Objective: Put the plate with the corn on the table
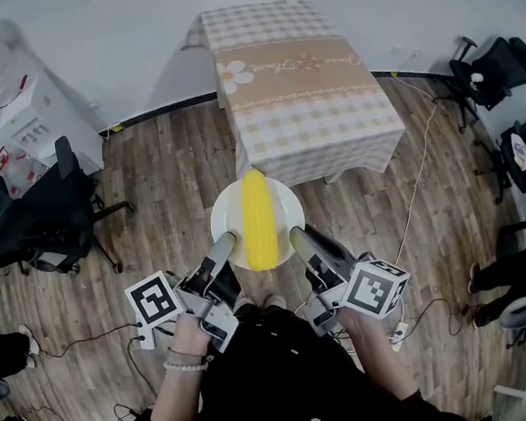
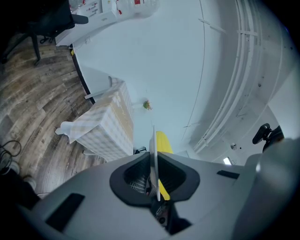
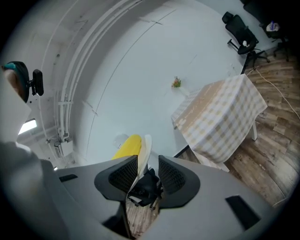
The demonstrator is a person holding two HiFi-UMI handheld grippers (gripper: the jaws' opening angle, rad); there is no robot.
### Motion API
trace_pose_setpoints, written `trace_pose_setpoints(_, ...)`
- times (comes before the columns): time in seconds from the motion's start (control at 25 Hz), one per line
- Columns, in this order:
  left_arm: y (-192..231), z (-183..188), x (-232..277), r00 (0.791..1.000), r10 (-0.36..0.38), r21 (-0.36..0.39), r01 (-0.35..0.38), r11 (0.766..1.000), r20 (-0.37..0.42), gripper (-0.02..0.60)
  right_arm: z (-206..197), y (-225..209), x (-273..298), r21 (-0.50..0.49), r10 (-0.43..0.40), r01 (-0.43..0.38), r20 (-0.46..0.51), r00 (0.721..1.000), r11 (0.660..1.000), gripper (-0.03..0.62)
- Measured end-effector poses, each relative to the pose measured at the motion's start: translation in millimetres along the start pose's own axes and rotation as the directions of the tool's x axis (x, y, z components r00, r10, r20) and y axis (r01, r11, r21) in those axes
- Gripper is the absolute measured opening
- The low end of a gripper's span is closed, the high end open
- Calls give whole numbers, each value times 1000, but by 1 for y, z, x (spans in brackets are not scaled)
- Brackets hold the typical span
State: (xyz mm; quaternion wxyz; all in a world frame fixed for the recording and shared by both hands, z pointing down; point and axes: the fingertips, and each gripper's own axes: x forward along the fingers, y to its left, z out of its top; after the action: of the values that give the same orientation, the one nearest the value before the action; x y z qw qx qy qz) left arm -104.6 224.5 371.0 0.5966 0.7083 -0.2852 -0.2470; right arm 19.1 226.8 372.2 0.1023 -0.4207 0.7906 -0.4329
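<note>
Jaws: left gripper is clamped on the plate rim, with the edge pinched thin between its pads. Right gripper stands wide open. The rim sits in the gap and leans toward one pad while the other pad is clear, so that side has no real grip. The plate is airborne, roughly level, just in front of the person and over the wood floor. The corn lies lengthwise across its middle. The table, under a checked cloth, is straight ahead, well apart from the plate, and its top looks bare. Step in hand looks like the carry: plate lifted, not yet delivered. With only the left side biting, the load probably hangs off one rim point. Risk: the plate tips right and the corn rolls off. The next move likely calls for closing the right jaws on the rim first, then going forward to the table with the plate kept flat. After that, lower it onto the cloth near the close edge and open both grippers only once it is seated. Count: one plate, one corn, one table, two grippers. Also one water dispenser at far left. Office chairs stand on both sides; the number is unclear at the frame edges.
</note>
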Motion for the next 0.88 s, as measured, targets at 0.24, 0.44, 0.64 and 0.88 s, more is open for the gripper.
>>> trace_pose_setpoints(0.24, -5, -12, 10, 1000, 10, 13, -10, 1000, -4, 35, 8, -2, -6, -18, 33, -33, -2, 999, 999, 107)
trace_pose_setpoints(0.44, 1, -7, -2, 1000, 11, 12, -11, 1000, 2, 35, -2, 4, 0, -21, 39, -39, 5, 999, 999, 103)
trace_pose_setpoints(0.64, -2, -10, 0, 1000, 12, 8, -12, 1000, 14, 35, 3, 4, -3, -32, 44, -44, -1, 999, 999, 103)
trace_pose_setpoints(0.88, -6, -25, 3, 999, 18, 8, -18, 1000, 34, 34, 8, 2, -17, -60, 57, -56, 2, 998, 997, 101)
